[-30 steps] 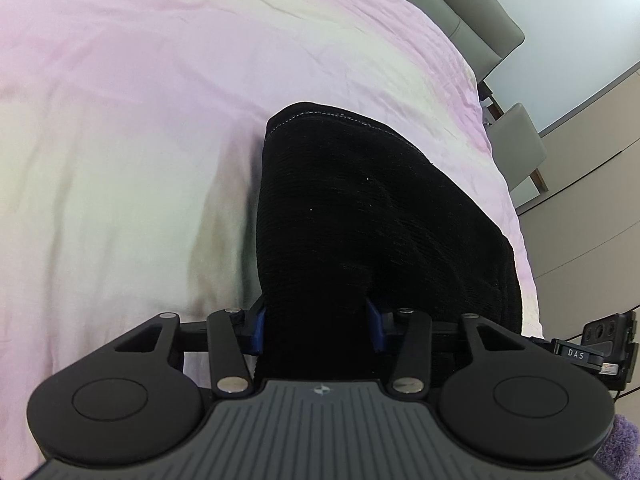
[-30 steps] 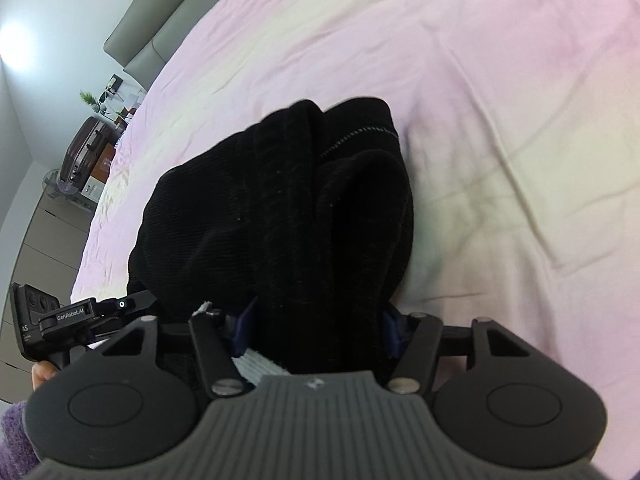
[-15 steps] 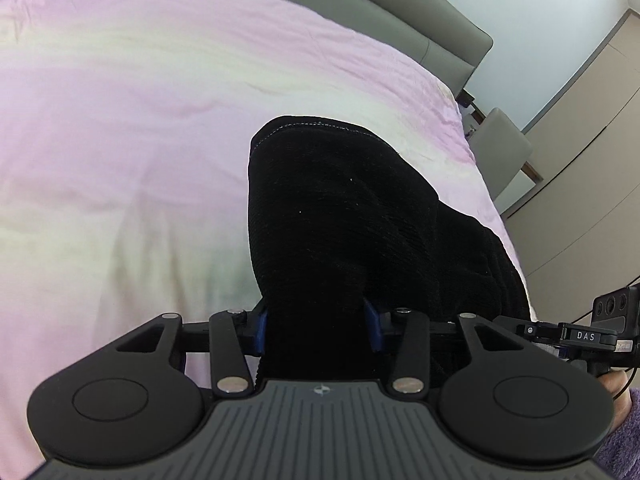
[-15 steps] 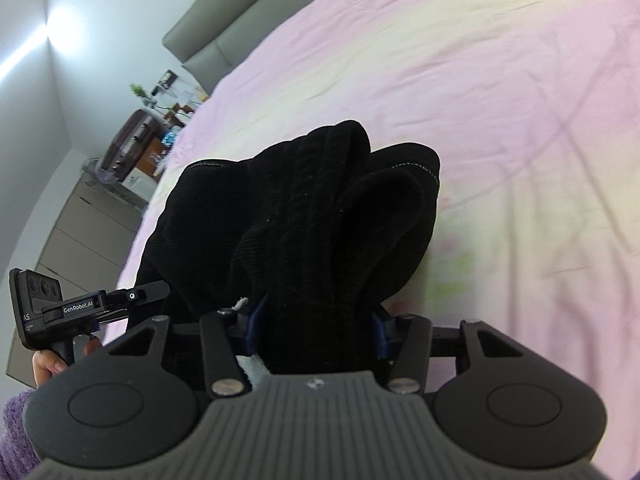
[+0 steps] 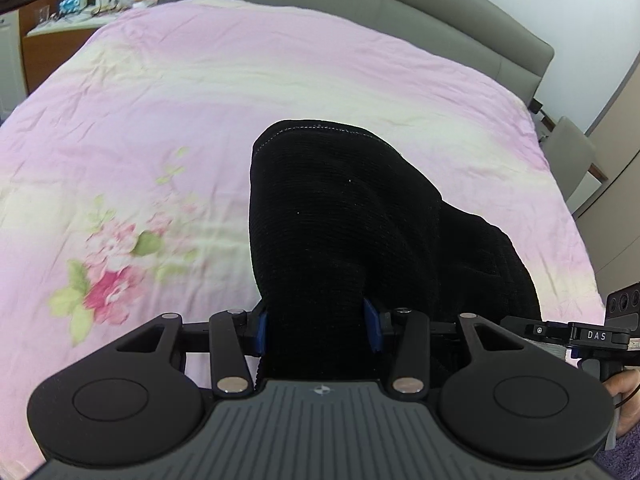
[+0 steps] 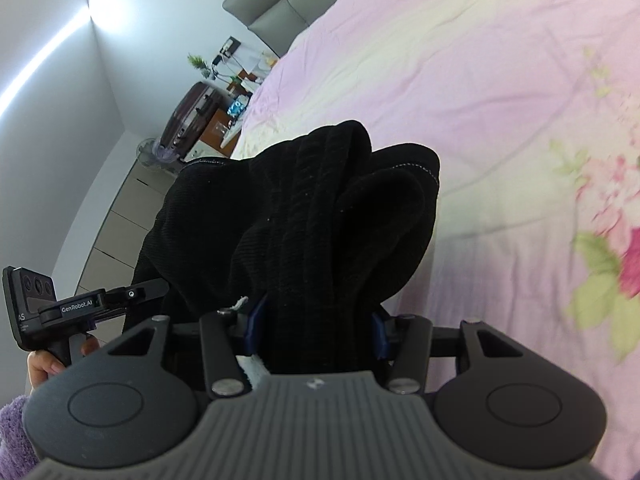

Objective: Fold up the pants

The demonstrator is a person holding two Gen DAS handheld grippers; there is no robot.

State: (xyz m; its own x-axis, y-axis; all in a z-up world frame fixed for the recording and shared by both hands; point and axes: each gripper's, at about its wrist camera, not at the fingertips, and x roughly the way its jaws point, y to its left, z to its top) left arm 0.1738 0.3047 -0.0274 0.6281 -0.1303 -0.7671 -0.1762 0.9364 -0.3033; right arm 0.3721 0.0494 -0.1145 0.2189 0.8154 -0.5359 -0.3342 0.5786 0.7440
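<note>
Pink floral-sheeted bed (image 5: 280, 80), black pants (image 5: 340, 220)

- pink bedspread (image 5: 280, 92) fills most of the frame, with a flower print (image 5: 108, 280) at lower left
- grey headboard (image 5: 400, 4) runs along the top
- cluttered nightstand (image 5: 60, 28) in the upper left corner
- grey chair (image 5: 568, 160) at the right edge
- dark suitcase (image 6: 192, 116) and a small plant (image 6: 197, 62) upper left in the right wrist view
</note>
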